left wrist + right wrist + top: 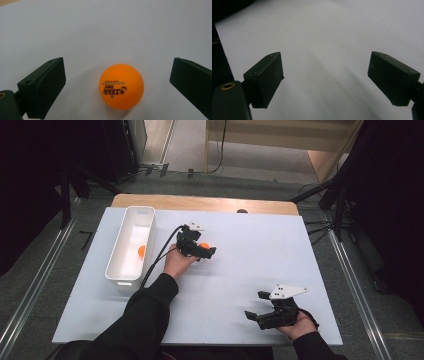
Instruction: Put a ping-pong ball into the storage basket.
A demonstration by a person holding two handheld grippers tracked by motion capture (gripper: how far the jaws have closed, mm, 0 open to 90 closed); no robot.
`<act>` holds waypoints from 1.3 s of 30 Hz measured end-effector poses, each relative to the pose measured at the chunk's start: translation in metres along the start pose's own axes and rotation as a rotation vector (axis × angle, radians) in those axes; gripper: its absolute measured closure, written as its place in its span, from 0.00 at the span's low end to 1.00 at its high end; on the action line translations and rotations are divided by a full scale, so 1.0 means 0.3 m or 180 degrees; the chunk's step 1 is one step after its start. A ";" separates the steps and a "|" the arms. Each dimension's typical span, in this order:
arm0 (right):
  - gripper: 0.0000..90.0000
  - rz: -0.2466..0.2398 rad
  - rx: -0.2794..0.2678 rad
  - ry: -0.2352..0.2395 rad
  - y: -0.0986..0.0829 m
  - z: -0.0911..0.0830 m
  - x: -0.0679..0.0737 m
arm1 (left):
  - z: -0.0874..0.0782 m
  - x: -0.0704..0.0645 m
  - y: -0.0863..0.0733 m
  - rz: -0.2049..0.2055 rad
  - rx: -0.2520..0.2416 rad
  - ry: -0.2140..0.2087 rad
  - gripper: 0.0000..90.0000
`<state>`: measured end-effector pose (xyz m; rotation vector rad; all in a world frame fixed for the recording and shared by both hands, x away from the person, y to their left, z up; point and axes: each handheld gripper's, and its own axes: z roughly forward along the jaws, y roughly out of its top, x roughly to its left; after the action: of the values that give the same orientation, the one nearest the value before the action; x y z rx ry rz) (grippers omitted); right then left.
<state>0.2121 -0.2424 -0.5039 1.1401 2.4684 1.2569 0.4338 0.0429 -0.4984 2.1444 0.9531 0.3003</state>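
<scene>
Straddling an orange ball (121, 86) with jaws wide apart, the left gripper (204, 248) sits centre-left of the high view; ball on the white sheet (250, 250), touching neither jaw. White bin (116, 259) at frame left, just beside that hand, holds a second orange ball (141, 251). Right gripper (260, 306), lower right, spread wide, grips nothing.

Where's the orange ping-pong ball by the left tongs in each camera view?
High view: the ping-pong ball sits at centre-left, at the left tongs, right of the white bin.
Left gripper view: lower centre, between open jaws, untouched.
Right gripper view: not in it.
Shared landmark: the white table surface.
</scene>
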 end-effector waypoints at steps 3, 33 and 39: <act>0.13 0.0002 0.0000 0.0000 0.000 0.000 0.000 | 0.009 0.000 -0.009 0.0019 0.0020 0.0033 0.01; 0.13 0.0014 0.0021 -0.0008 -0.001 0.002 0.001 | 0.035 -0.029 -0.047 0.0277 0.0183 0.0292 0.04; 0.13 0.0003 0.0024 -0.0009 -0.001 0.001 0.001 | 0.022 -0.038 -0.057 0.0316 0.0108 0.0233 0.18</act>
<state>0.2120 -0.2420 -0.5042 1.1443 2.4730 1.2464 0.4198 0.0386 -0.5142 2.2290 0.8998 0.4169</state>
